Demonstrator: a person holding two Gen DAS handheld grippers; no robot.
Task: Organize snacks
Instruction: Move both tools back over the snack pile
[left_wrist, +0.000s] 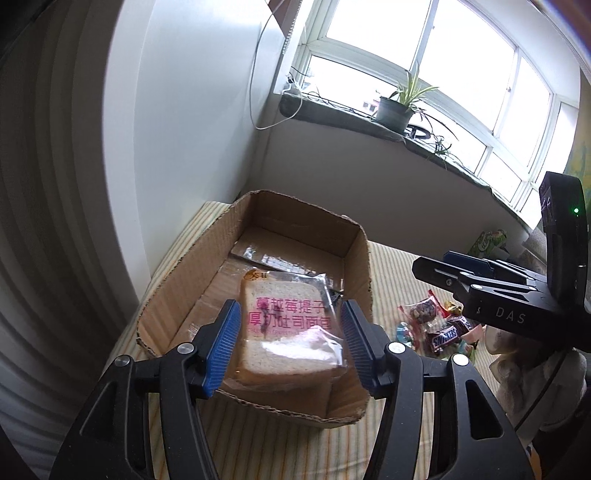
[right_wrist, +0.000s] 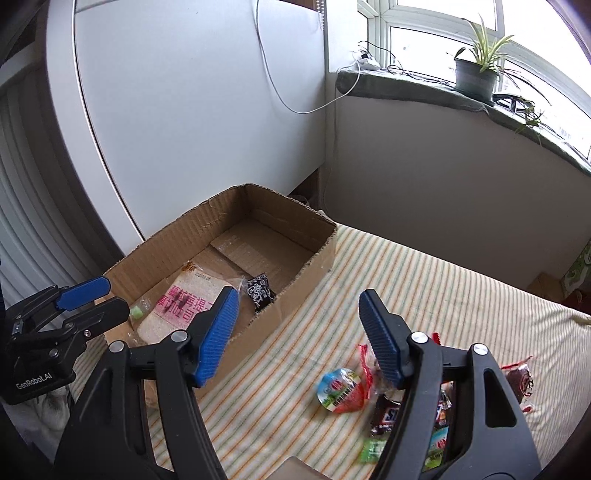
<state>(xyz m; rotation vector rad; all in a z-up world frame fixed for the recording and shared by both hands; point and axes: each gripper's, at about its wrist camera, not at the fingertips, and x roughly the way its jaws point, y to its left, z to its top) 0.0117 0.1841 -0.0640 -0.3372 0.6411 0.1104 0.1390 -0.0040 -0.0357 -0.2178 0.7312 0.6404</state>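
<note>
At the far left of the striped bed (right_wrist: 424, 280) sits the open cardboard box (right_wrist: 173, 240), already holding a wrapped bread slice (left_wrist: 286, 328), a small black packet (right_wrist: 261, 291) and a little green sweet (right_wrist: 136, 313). The left tool (left_wrist: 288, 345) hangs over the box with its blue pads apart on either side of the bread, pressing nothing. To the right, the right tool (right_wrist: 299, 334) hovers above the bedding, jaws spread and empty. The loose snack pile (right_wrist: 391, 410) lies below and right of that tool, by its right finger: a round foil-lidded cup (right_wrist: 341, 389), a Snickers bar (left_wrist: 445, 336) and other wrappers. The right hand is clearly nearer the pile; the box lies to its left. The next grasp likely falls to it.
</note>
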